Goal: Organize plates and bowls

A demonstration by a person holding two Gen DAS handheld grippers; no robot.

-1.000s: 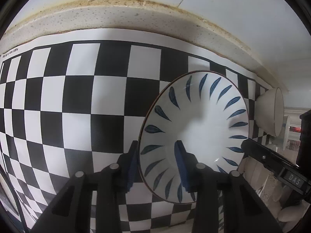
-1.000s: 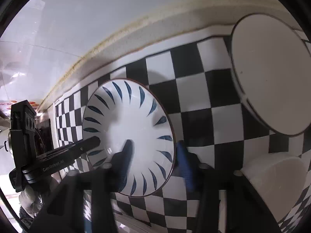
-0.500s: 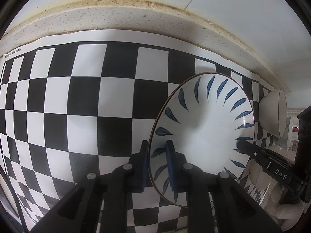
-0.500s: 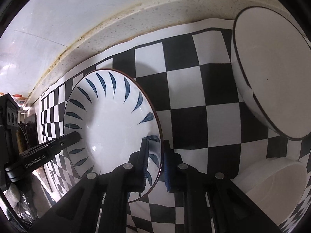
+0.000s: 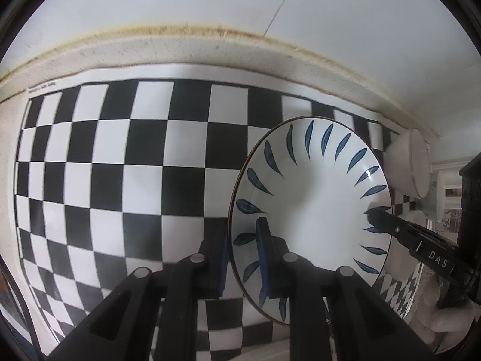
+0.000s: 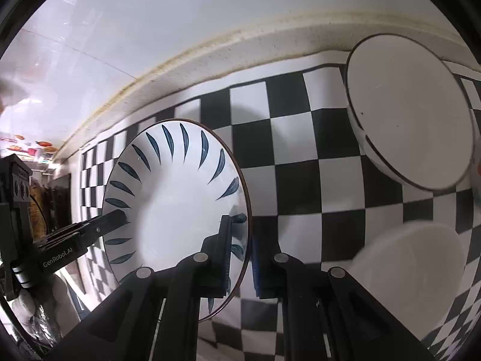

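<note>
Two grippers pinching one plate [image 5: 312, 207]: left gripper [image 5: 243, 258] clamping its left rim, right gripper [image 6: 240, 258] clamping opposite rim. Plate sitting over checkered mat [image 5: 120, 165], near right side. Bowl [image 6: 409, 114] standing beyond, right.

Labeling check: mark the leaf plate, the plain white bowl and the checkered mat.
leaf plate [image 5: 318, 207], left wrist view, bare white centre.
white bowl [image 6: 412, 123], right wrist view, inside face.
checkered mat [image 5: 144, 180], left wrist view, a black square left of the plate.
</note>
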